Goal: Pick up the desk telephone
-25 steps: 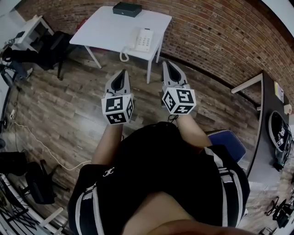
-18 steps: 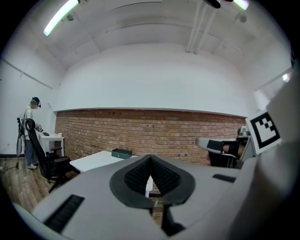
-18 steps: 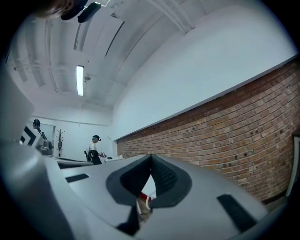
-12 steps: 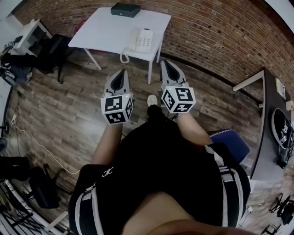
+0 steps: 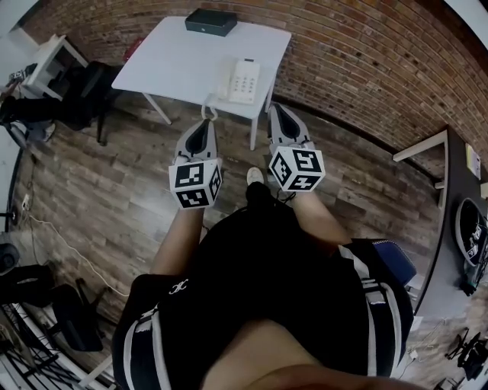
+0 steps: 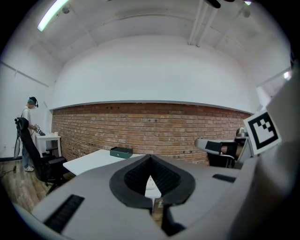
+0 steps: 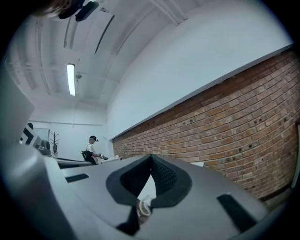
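A white desk telephone (image 5: 238,79) with a coiled cord (image 5: 207,111) lies near the front right corner of a white table (image 5: 171,57). In the head view my left gripper (image 5: 207,122) hangs just short of the table's front edge, shut and empty. My right gripper (image 5: 274,108) is level with the table's right corner, also shut with nothing in it. Through the left gripper's (image 6: 150,159) closed jaws I see a strip of the white table (image 6: 89,161). The right gripper view shows its gripper (image 7: 151,158) shut, with the cord (image 7: 146,205) below the jaws.
A dark green box (image 5: 210,22) sits at the table's back edge by the brick wall (image 5: 358,68). A black chair (image 5: 84,84) and a second white desk (image 5: 47,61) stand to the left. A dark desk (image 5: 457,206) is at right. A person (image 6: 28,131) stands far off.
Both grippers have moved forward toward the table, still shut. The table and telephone now lie closer to their tips.
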Action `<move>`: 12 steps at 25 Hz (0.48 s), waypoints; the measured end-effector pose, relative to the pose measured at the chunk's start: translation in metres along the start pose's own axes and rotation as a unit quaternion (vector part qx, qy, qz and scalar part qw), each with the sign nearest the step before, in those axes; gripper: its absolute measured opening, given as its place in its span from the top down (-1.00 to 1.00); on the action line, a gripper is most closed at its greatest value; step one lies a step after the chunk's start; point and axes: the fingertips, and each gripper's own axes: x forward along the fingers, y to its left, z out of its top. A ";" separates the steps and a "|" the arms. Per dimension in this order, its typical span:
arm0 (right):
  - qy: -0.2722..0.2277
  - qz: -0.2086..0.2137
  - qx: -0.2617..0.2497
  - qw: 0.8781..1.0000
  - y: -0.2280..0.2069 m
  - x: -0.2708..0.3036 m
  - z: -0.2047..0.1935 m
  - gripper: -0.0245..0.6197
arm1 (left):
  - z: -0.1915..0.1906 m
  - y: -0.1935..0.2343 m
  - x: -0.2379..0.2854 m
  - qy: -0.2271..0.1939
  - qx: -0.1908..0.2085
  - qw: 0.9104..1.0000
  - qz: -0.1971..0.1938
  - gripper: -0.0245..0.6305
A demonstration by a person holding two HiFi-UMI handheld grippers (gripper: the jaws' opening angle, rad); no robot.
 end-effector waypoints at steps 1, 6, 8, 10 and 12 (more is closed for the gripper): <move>0.003 -0.001 0.002 1.000 -0.004 0.010 -0.002 0.93 | 0.000 0.003 0.010 0.002 0.000 1.000 -0.001 0.92; 0.020 0.001 0.009 1.000 -0.023 0.058 -0.011 0.93 | -0.001 0.018 0.061 0.021 -0.002 1.000 -0.005 0.92; 0.028 0.003 0.011 1.000 -0.029 0.078 -0.012 0.93 | 0.001 0.023 0.080 0.028 -0.004 1.000 -0.006 0.92; 0.034 0.007 0.012 0.999 -0.035 0.097 -0.013 0.93 | 0.004 0.027 0.099 0.032 -0.006 0.999 -0.009 0.92; 0.039 0.011 0.012 0.999 -0.041 0.116 -0.012 0.93 | 0.008 0.032 0.118 0.036 -0.007 0.999 -0.012 0.92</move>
